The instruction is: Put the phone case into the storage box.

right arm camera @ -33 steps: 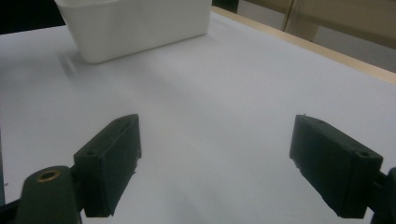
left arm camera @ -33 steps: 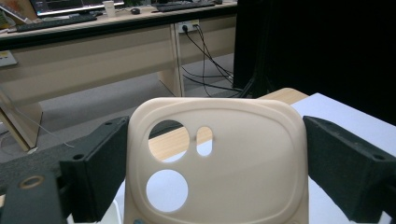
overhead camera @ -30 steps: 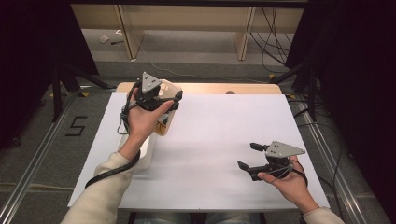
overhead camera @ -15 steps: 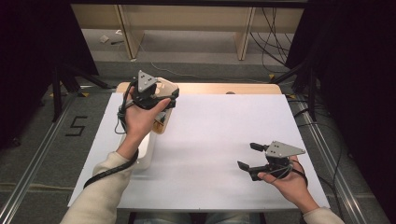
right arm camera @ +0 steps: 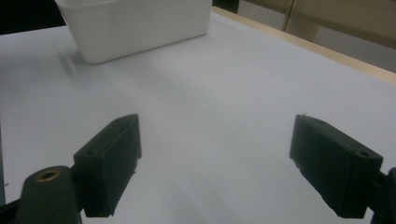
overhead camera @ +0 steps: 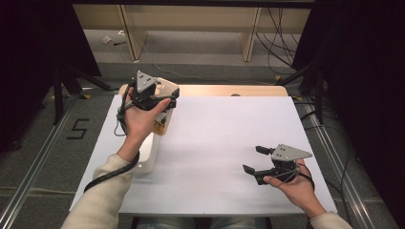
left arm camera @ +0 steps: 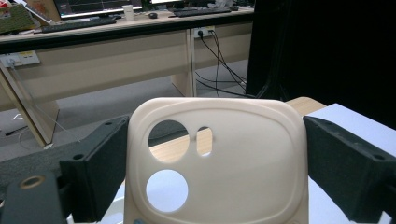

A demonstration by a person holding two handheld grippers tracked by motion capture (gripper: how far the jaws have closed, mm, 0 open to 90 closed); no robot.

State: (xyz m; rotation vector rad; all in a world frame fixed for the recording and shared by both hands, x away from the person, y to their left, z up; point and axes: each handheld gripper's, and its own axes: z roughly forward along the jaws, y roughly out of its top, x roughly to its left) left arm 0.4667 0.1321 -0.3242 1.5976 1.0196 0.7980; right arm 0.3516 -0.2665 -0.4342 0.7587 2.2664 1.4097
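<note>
Table [overhead camera: 224, 143]: covered by a white sheet, bare wood along the far edge.
Bin [right arm camera: 135, 23]: plain white, on the sheet's left side, under the left forearm.
Phone case [left arm camera: 219, 163]: cream, rounded corners, two round holes and a small slot; held upright over the far-left corner.
Left gripper [overhead camera: 152, 98]: pinching the phone case by its sides.
Right gripper [overhead camera: 255, 160]: spread, just above the near-right sheet.
</note>
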